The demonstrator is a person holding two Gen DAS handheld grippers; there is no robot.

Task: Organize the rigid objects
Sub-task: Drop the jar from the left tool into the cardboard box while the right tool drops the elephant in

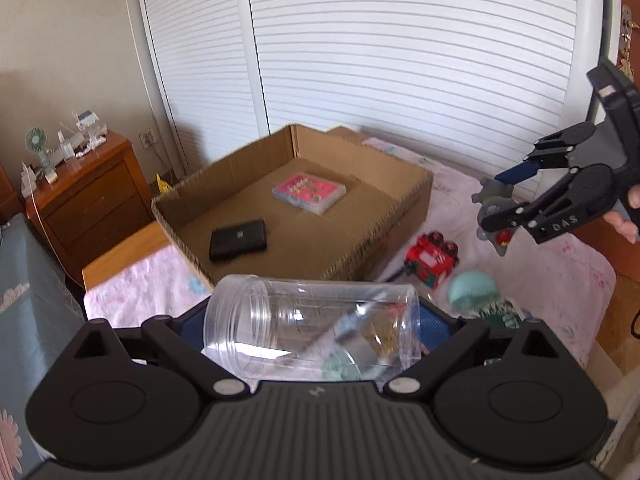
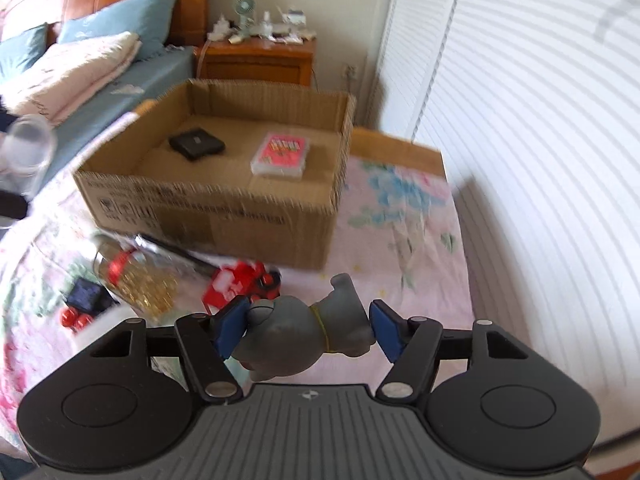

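Observation:
My left gripper [image 1: 312,328] is shut on a clear plastic jar [image 1: 312,326], held sideways above the bed in front of the cardboard box [image 1: 360,236]. My right gripper [image 2: 306,330] is shut on a grey toy figure [image 2: 308,328], lifted above the flowered sheet; it also shows in the left wrist view [image 1: 496,204] at the right. The box [image 2: 208,208] holds a black case [image 1: 238,239] [image 2: 197,143] and a pink card pack [image 1: 309,193] [image 2: 281,154]. The jar shows blurred at the far left of the right wrist view [image 2: 26,152].
On the sheet by the box lie a red toy car [image 1: 430,258] [image 2: 240,284], a teal ball [image 1: 472,290], a jar with gold contents [image 2: 136,276] and a small dark box [image 2: 86,294]. A wooden nightstand [image 1: 92,200] stands behind; white louvred doors [image 1: 400,60] behind.

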